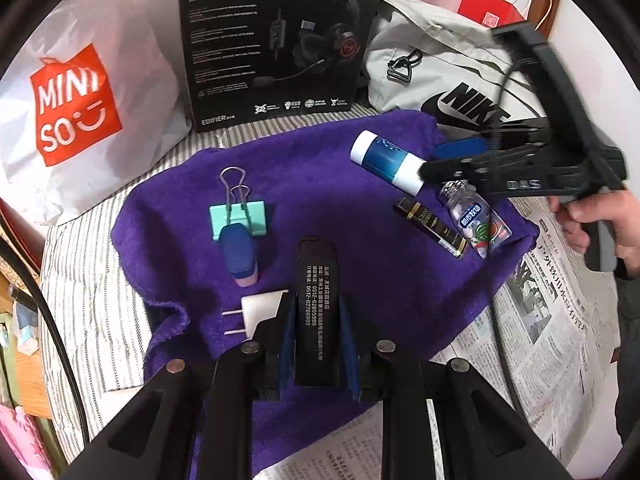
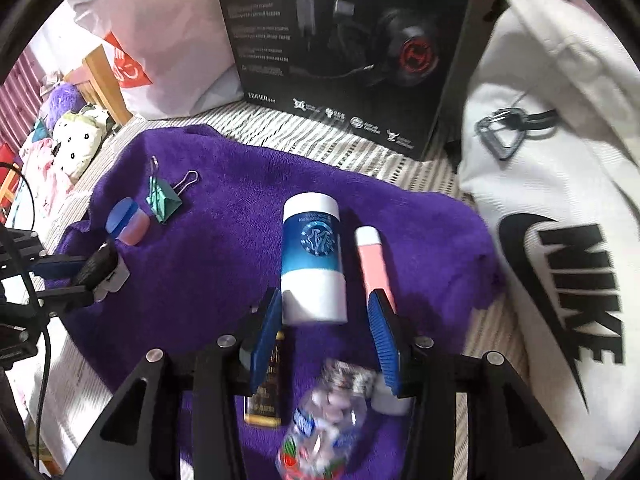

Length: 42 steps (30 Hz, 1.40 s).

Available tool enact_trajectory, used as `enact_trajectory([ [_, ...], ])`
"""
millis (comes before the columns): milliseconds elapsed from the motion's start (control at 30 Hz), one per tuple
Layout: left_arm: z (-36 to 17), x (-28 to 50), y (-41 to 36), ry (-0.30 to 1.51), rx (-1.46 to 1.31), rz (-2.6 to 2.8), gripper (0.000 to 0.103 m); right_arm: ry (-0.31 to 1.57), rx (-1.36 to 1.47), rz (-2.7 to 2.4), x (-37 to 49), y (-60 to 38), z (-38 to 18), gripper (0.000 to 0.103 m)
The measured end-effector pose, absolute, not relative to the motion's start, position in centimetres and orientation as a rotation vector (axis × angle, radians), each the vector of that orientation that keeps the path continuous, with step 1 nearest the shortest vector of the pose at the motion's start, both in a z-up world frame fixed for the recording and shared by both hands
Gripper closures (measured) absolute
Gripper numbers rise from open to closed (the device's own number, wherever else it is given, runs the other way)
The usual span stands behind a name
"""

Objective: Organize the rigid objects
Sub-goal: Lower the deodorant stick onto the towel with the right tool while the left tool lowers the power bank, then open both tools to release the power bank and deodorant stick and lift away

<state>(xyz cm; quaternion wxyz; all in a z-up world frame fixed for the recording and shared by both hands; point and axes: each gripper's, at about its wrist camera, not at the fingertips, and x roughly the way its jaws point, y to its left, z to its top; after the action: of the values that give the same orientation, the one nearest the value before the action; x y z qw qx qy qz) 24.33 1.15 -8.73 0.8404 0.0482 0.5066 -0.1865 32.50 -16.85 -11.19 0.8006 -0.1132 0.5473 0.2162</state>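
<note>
My left gripper (image 1: 316, 312) is shut on a long black box (image 1: 316, 300) with white print, held over the purple towel (image 1: 320, 184). My right gripper (image 2: 324, 304) is open above the towel, just behind a white-and-blue bottle (image 2: 312, 260) lying there; it also shows at the right of the left wrist view (image 1: 432, 168). A pink-and-white tube (image 2: 374, 260) lies right of the bottle. A clear candy bottle (image 2: 320, 432) and a black-and-gold stick (image 2: 266, 392) lie under the right gripper. A mint binder clip (image 1: 238, 216), a blue-capped pink jar (image 1: 240, 256) and a white plug (image 1: 256, 312) lie at left.
A black headset box (image 1: 276, 40) stands behind the towel. A white Miniso bag (image 1: 72, 100) is at the back left and a white Nike bag (image 2: 560, 240) at the right. Newspaper (image 1: 540, 320) covers the striped cloth (image 1: 88, 300) at the near right.
</note>
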Motion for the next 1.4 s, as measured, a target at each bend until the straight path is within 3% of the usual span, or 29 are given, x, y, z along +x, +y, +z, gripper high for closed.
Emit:
enact_trajectory([
  [1167,-13.2,25.4,-3.3,1.122,0.205,-0.339,0.082,1.173,-0.283,0.469,27.0,-18.0,-10.7,0.058],
  [1333,-13.1,24.7,-3.1,1.116,0.202,-0.345,0.073,1.164,-0.282,0.463,26.2,-18.0,-9.9,0.058],
  [1400,-13.1,24.4,-3.2,1.119,0.184,-0.369,0.057,1.162,-0.275,0.453,25.7,-18.3,-9.6,0.058],
])
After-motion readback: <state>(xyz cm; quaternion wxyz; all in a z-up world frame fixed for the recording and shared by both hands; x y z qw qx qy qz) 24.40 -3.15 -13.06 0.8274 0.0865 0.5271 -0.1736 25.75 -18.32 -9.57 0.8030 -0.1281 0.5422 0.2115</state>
